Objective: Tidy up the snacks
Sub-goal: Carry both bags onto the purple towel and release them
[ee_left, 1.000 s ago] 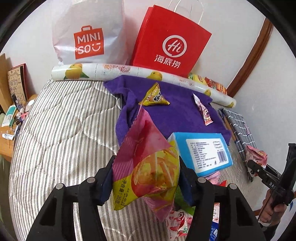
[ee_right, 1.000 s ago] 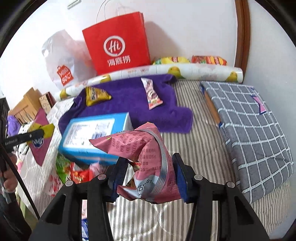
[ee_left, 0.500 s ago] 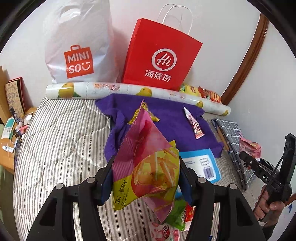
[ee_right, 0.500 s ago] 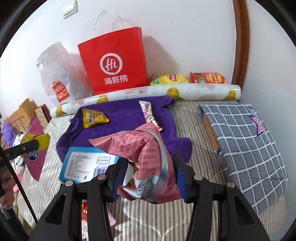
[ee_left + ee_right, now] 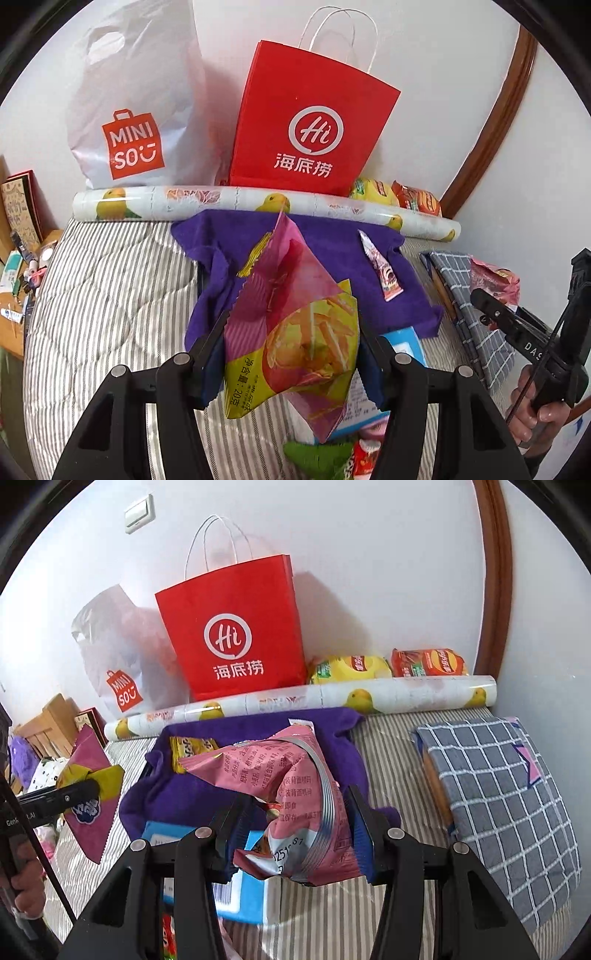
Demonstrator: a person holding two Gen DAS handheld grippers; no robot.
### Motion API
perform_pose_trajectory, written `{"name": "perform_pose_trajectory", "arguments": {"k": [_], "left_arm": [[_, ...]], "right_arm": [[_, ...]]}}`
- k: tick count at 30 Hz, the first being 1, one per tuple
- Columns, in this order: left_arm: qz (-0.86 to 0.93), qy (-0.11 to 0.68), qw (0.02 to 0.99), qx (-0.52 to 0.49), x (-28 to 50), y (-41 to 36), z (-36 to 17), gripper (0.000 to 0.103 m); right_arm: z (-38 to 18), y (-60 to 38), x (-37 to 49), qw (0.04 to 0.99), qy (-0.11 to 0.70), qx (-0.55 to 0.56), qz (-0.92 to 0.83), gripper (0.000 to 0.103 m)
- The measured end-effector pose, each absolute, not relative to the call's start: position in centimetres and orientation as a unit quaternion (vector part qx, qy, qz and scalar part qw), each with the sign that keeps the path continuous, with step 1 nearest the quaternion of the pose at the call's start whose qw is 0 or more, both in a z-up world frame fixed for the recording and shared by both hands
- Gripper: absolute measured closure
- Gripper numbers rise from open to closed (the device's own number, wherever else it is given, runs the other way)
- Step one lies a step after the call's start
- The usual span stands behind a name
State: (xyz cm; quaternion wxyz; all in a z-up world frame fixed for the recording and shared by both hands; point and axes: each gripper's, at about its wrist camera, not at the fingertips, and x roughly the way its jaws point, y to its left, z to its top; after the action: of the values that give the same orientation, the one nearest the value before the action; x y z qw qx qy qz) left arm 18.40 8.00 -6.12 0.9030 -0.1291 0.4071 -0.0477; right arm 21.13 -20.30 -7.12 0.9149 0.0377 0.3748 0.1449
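Your left gripper [image 5: 291,354] has its jaws clamped on a magenta-and-yellow chip packet [image 5: 295,332], held upright in the air above the near edge of the purple towel [image 5: 332,251]. Your right gripper [image 5: 295,830] has its jaws closed on a crumpled pink snack packet [image 5: 295,794], also held off the bed [image 5: 110,295], above the blue box [image 5: 243,893]. On the towel lie a yellow packet [image 5: 190,747] and a slim pink sachet [image 5: 382,273]. Along the bed's far edge a fruit-printed roll [image 5: 221,201] lies in front of a red paper bag [image 5: 306,133] and a white Miniso bag [image 5: 136,110]. A checked cushion [image 5: 506,801] rests at the bed's right edge.
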Motion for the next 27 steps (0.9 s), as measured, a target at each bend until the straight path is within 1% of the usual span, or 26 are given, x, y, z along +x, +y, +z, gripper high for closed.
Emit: {"name": "perform_pose_trajectory", "arguments": {"k": [15,27], "left_arm": [[-0.046,0.411,0.903,-0.117,22.6,7.4,-5.8,0.045],[-0.052,0.427,0.894,-0.125,25.6,7.0,-8.0,0.045]], "right_arm": [[-7.9,-18.4,26.1,0.908,0.383,0.048,0.161,0.054],[-9.7,-17.8,29.3,0.9,0.398,0.058,0.17,0.054]]}}
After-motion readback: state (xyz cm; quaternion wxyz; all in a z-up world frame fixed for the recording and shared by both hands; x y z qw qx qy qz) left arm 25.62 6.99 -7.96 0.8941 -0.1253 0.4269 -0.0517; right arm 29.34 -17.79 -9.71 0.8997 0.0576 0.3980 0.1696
